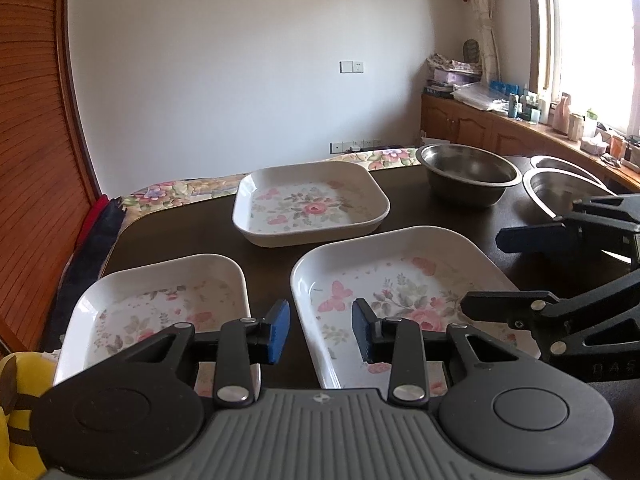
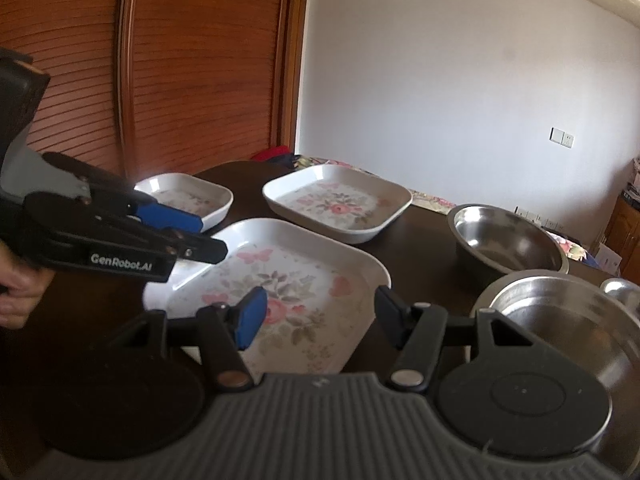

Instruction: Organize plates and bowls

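Three white floral dishes lie on the dark table (image 1: 404, 204). The largest dish (image 1: 400, 280) (image 2: 280, 280) is nearest. My left gripper (image 1: 320, 332) (image 2: 192, 232) is open, and the dish's left rim runs between its blue pads untouched. My right gripper (image 2: 320, 320) (image 1: 480, 272) is open at the dish's right rim, which passes close to its right pad. A smaller dish (image 1: 160, 300) (image 2: 188, 200) lies to the left, another (image 1: 312, 200) (image 2: 336, 204) behind. Steel bowls (image 1: 468, 178) (image 2: 508, 240) stand to the right, the nearest bowl (image 2: 560, 320) beside my right gripper.
A further steel bowl (image 1: 560, 192) sits at the table's right edge. A floral cloth (image 1: 180, 192) covers the far edge. A yellow object (image 1: 20, 400) lies at the near left. A cluttered wooden cabinet (image 1: 500, 128) runs under the window. A hand (image 2: 20, 292) holds the left gripper.
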